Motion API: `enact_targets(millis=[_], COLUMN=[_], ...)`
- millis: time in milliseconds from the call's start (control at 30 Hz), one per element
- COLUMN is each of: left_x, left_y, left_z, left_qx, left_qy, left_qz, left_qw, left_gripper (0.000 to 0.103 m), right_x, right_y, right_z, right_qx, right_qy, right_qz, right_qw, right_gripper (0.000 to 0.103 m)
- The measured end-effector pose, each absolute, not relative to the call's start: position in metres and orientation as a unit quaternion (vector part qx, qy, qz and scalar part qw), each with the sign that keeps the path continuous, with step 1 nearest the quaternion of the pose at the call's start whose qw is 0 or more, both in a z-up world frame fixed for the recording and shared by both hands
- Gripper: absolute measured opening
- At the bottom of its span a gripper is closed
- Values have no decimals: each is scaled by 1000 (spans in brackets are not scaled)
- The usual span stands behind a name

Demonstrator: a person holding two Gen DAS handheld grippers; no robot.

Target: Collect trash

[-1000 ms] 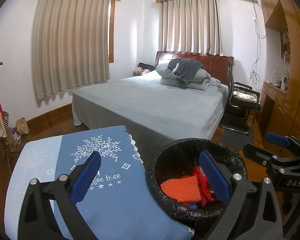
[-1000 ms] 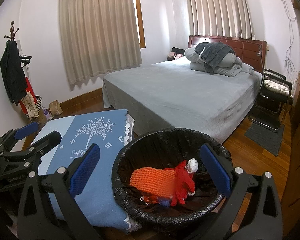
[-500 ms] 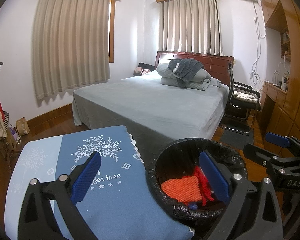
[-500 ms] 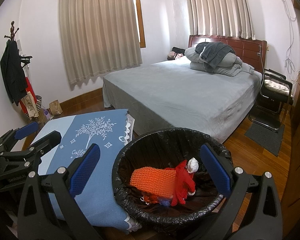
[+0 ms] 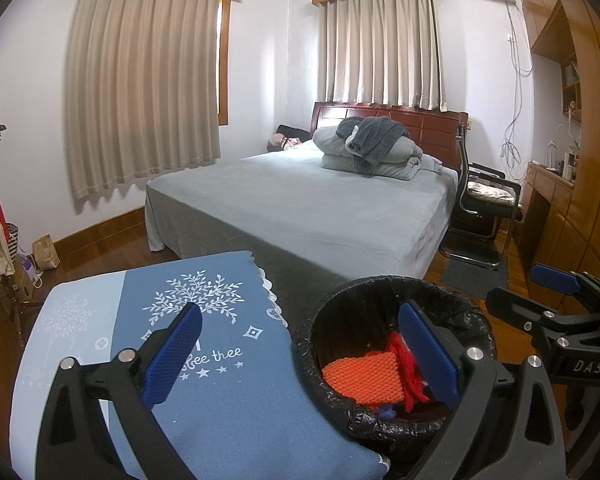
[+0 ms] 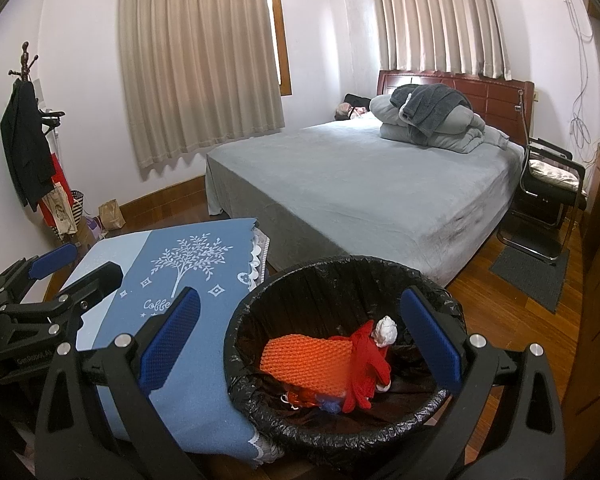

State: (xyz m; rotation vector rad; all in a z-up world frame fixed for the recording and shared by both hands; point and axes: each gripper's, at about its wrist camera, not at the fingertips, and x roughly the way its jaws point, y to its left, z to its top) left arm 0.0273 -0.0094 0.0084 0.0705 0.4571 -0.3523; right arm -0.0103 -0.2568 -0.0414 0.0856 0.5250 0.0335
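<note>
Both grippers are just hanging there with nothing in them. The left gripper (image 5: 300, 354) has its blue pads spread wide, one over the tablecloth and the other over the bin's opening. The right gripper (image 6: 300, 340) is spread wide too, straddling the bin's near-left rim, so neither is pinching anything.

The trash bin (image 6: 440, 286) is a round one with a black liner, standing upright on the wood floor right beside the corner of the small table with the blue tree-print tablecloth (image 6: 204, 264), mouth facing straight up. The trash is already down inside: an orange knitted piece (image 6: 308, 360) lying flat-ish with its long side running left to right, a red glove-looking thing (image 6: 366, 364) draped over its right end with the fingers pointing down toward the camera, and a white crumpled wad (image 6: 386, 328) poking up just behind that.

Beyond it all there's the grey bed (image 6: 380, 184)
</note>
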Motion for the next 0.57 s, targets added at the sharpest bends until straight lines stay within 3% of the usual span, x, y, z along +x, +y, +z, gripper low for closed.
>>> enact_targets(millis=[567], left_x=[27], left_y=[-8], left_z=[8], left_qx=[35], left_qy=[227], left_qz=[-174], left_qw=[958], left_gripper=[97], right_x=[-10], right_y=[-252], right_z=[-42], right_qx=[43], right_qy=[261], right_qz=[18], right_qw=[964], right_gripper=[98])
